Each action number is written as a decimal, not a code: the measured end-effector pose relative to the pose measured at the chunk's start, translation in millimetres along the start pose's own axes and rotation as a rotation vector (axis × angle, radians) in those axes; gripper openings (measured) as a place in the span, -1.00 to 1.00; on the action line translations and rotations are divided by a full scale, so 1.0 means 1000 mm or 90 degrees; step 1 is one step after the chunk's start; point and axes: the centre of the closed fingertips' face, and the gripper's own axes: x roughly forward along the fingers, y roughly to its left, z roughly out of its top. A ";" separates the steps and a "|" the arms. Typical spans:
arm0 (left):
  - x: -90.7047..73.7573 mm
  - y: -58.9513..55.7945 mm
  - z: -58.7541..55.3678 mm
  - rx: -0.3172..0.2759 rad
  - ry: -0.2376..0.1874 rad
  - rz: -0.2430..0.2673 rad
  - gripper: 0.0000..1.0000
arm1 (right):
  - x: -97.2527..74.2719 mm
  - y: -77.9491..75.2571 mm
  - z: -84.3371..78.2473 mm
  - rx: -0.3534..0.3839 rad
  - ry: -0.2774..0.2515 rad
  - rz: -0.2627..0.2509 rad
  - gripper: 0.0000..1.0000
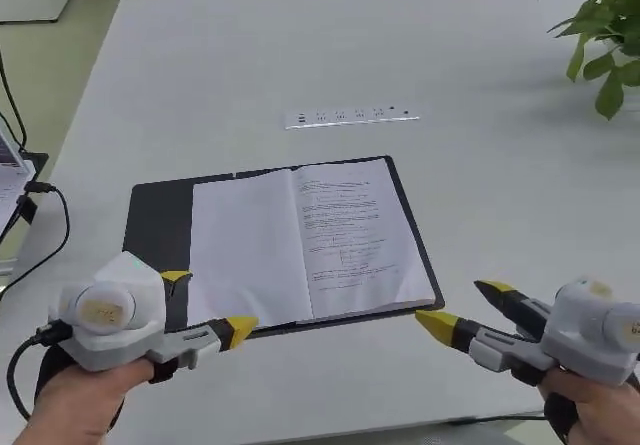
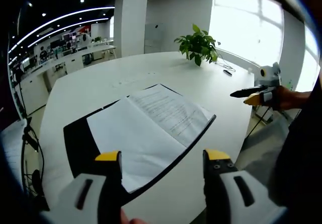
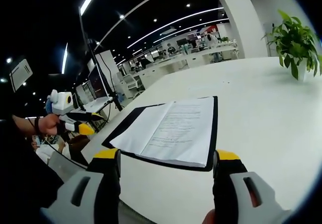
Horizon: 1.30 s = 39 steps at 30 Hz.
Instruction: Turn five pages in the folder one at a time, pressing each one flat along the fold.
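Note:
A black folder (image 1: pixel 158 225) lies open on the white table, a blank page (image 1: pixel 245 250) on its left and a printed page (image 1: pixel 352 235) on its right. My left gripper (image 1: pixel 208 305) hovers open at the folder's near left corner, holding nothing. Near the folder's front right corner my right gripper (image 1: pixel 467 308) stands open and empty, just off the cover. From the left gripper view the folder (image 2: pixel 80 143) lies ahead of the yellow-tipped jaws (image 2: pixel 163 156). In the right gripper view the folder (image 3: pixel 171 128) sits beyond the open jaws (image 3: pixel 167 154).
A white power strip (image 1: pixel 350 117) lies on the table beyond the folder. A potted plant (image 1: pixel 600 25) stands at the far right. Black cables (image 1: pixel 40 215) hang off the left edge beside another desk. The table (image 1: pixel 520 215) is wide and white.

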 end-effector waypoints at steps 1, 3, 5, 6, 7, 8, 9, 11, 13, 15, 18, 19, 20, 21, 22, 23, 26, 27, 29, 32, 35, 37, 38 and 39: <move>0.003 -0.002 0.001 0.004 0.002 -0.004 0.29 | -0.001 0.000 0.000 0.000 -0.001 0.000 0.46; 0.010 -0.004 0.004 0.009 0.001 -0.011 0.29 | -0.001 -0.001 0.000 0.004 -0.002 0.001 0.44; 0.018 -0.007 0.008 0.007 -0.001 -0.018 0.29 | -0.002 -0.001 -0.001 0.003 -0.003 -0.001 0.48; 0.021 -0.010 0.011 0.008 -0.002 -0.020 0.28 | -0.002 -0.002 -0.002 0.003 0.000 -0.003 0.49; 0.025 -0.014 0.015 0.012 -0.004 -0.025 0.28 | -0.002 -0.003 -0.003 0.002 0.002 -0.004 0.49; 0.028 -0.017 0.016 0.013 -0.005 -0.029 0.28 | -0.002 -0.002 -0.003 0.002 0.002 -0.002 0.48; 0.034 -0.021 0.019 0.016 -0.004 -0.037 0.28 | -0.002 -0.002 -0.004 0.004 0.003 -0.001 0.48; 0.043 -0.028 0.023 0.025 -0.003 -0.050 0.28 | -0.002 -0.002 -0.006 0.005 0.009 0.000 0.49; 0.051 -0.034 0.025 0.033 -0.001 -0.060 0.28 | -0.002 -0.002 -0.007 -0.002 0.013 0.002 0.48; 0.059 -0.040 0.028 0.042 0.001 -0.072 0.28 | -0.002 0.000 -0.007 -0.002 0.016 0.007 0.51; 0.067 -0.050 0.036 0.060 0.000 -0.091 0.26 | -0.003 0.000 -0.005 -0.003 0.014 0.010 0.50; 0.070 -0.053 0.037 0.065 0.001 -0.095 0.27 | -0.003 -0.001 -0.004 -0.002 0.012 0.010 0.50; 0.075 -0.056 0.038 0.075 0.005 -0.101 0.26 | -0.003 -0.001 -0.002 0.001 0.008 0.010 0.50; 0.078 -0.057 0.038 0.081 0.009 -0.104 0.26 | -0.004 -0.001 -0.002 0.004 0.005 0.011 0.50; 0.082 -0.060 0.039 0.088 0.011 -0.109 0.26 | -0.004 -0.002 -0.001 0.005 0.004 0.011 0.50; 0.085 -0.062 0.041 0.090 0.011 -0.111 0.26 | -0.003 -0.001 -0.001 0.006 0.003 0.013 0.49; 0.093 -0.069 0.044 0.098 0.016 -0.121 0.25 | -0.003 0.000 -0.003 0.004 0.008 0.016 0.49; 0.097 -0.073 0.046 0.100 0.015 -0.124 0.25 | -0.004 0.001 -0.004 0.004 0.011 0.017 0.49; 0.103 -0.079 0.049 0.103 0.016 -0.132 0.24 | -0.004 0.002 -0.006 0.004 0.013 0.018 0.48; 0.112 -0.087 0.049 0.117 0.021 -0.143 0.24 | -0.004 0.002 -0.007 0.006 0.016 0.019 0.48; 0.119 -0.093 0.051 0.123 0.026 -0.151 0.24 | -0.006 0.002 -0.006 0.006 0.014 0.020 0.48; 0.124 -0.096 0.054 0.122 0.025 -0.154 0.24 | -0.006 0.000 -0.006 0.007 0.014 0.019 0.48; 0.127 -0.097 0.055 0.121 0.024 -0.156 0.24 | -0.007 0.000 -0.007 0.007 0.015 0.019 0.48; 0.128 -0.098 0.056 0.120 0.023 -0.156 0.24 | -0.007 0.000 -0.007 0.007 0.016 0.019 0.49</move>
